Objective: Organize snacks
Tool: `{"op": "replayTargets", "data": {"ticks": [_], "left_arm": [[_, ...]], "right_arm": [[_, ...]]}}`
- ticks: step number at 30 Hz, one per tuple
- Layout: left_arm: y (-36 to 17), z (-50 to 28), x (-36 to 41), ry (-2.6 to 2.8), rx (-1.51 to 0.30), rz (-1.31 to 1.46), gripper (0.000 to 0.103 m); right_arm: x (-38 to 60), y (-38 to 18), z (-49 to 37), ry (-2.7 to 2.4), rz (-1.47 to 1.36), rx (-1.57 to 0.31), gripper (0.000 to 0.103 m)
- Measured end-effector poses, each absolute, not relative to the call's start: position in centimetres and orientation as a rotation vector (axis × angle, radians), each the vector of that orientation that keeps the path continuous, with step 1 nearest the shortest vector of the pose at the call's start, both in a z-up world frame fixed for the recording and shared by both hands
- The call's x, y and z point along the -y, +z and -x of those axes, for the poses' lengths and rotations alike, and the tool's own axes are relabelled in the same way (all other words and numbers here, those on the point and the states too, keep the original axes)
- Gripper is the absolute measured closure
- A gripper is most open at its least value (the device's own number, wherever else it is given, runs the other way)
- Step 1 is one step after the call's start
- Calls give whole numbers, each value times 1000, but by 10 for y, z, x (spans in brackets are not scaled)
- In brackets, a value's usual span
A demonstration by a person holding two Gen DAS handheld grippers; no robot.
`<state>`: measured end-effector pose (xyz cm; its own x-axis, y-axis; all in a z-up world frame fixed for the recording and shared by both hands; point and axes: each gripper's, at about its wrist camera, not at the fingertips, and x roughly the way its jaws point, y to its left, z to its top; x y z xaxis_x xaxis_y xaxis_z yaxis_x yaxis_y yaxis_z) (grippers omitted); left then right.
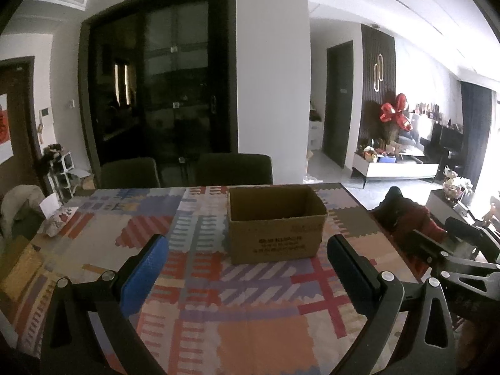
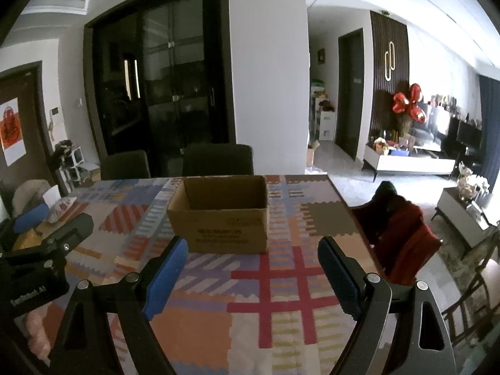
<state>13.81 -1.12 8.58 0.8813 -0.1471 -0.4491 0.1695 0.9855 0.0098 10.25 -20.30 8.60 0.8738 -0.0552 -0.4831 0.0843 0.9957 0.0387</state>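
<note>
An open brown cardboard box (image 1: 275, 228) stands on the patterned tablecloth (image 1: 218, 297); its inside looks empty from here. It also shows in the right wrist view (image 2: 222, 215). My left gripper (image 1: 247, 250) is open and empty, held above the cloth just short of the box. My right gripper (image 2: 251, 256) is open and empty, also in front of the box. A snack packet (image 1: 59, 215) lies at the table's far left, also seen in the right wrist view (image 2: 61, 207). A yellow packet (image 1: 18, 268) lies at the left edge.
Two dark chairs (image 1: 234, 168) stand behind the table. A chair with red clothing (image 2: 403, 234) stands at the table's right side. The other gripper's body shows at the right of the left wrist view (image 1: 453, 250) and at the left of the right wrist view (image 2: 40, 250).
</note>
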Motion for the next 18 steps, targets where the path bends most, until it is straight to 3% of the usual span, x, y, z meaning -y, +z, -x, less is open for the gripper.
{"op": "replayTargets", "data": {"ticks": [18], "left_arm": [[89,-91,18,-133,-444,-41,0]], "right_arm": [[214,89,-60,-20,-55,-487,17]]}}
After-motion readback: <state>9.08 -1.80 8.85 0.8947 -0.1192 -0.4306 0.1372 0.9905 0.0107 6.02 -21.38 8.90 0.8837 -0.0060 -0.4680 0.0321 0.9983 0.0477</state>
